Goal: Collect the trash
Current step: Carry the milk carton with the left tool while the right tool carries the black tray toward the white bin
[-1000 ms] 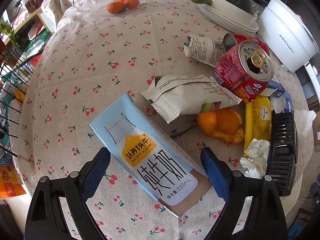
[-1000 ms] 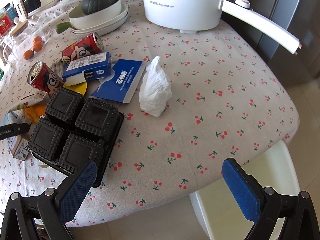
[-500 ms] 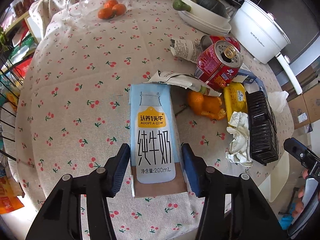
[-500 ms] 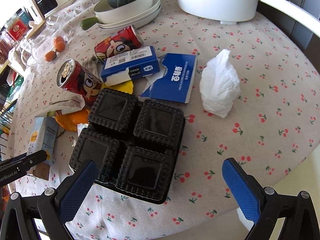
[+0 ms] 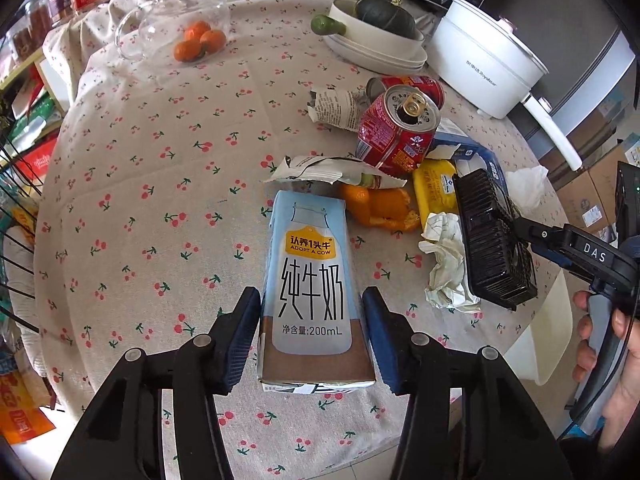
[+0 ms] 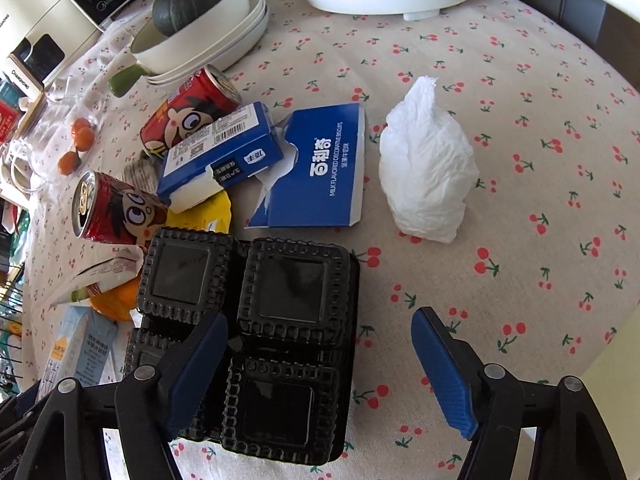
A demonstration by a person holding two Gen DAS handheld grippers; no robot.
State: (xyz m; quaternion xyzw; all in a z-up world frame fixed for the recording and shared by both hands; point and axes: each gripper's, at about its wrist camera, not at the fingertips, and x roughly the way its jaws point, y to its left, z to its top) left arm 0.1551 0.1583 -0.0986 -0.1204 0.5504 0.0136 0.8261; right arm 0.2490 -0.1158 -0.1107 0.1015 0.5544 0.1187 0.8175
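Observation:
A light-blue milk carton point(image 5: 308, 264) stands lengthwise between the fingers of my left gripper point(image 5: 311, 296), which is shut on its lower sides just above the cherry-print tablecloth point(image 5: 140, 184). My right gripper point(image 6: 320, 318) hangs over a black four-cell plastic tray point(image 6: 280, 280) at the table's near edge. Its jaws are closing: the left finger overlaps the tray, the right finger stands clear of the tray's right side. Around them lie red cans point(image 6: 116, 208), a torn blue biscuit box point(image 6: 320, 176), a crumpled white bag point(image 6: 428, 164), orange peel point(image 5: 380, 208) and a wrapper point(image 5: 324, 172).
A white electric pot point(image 5: 488, 60), stacked bowls holding a dark squash point(image 5: 380, 32) and a glass jug with small oranges point(image 5: 176, 32) stand at the back. Crumpled tissue point(image 5: 444, 264) and a yellow packet point(image 5: 434, 188) lie beside the tray. A person's hand point(image 5: 616, 360) holds the right gripper.
My left gripper closed on the milk carton, which now lies straight between its fingers. My right gripper moved left and down over the black tray and its jaws narrowed.

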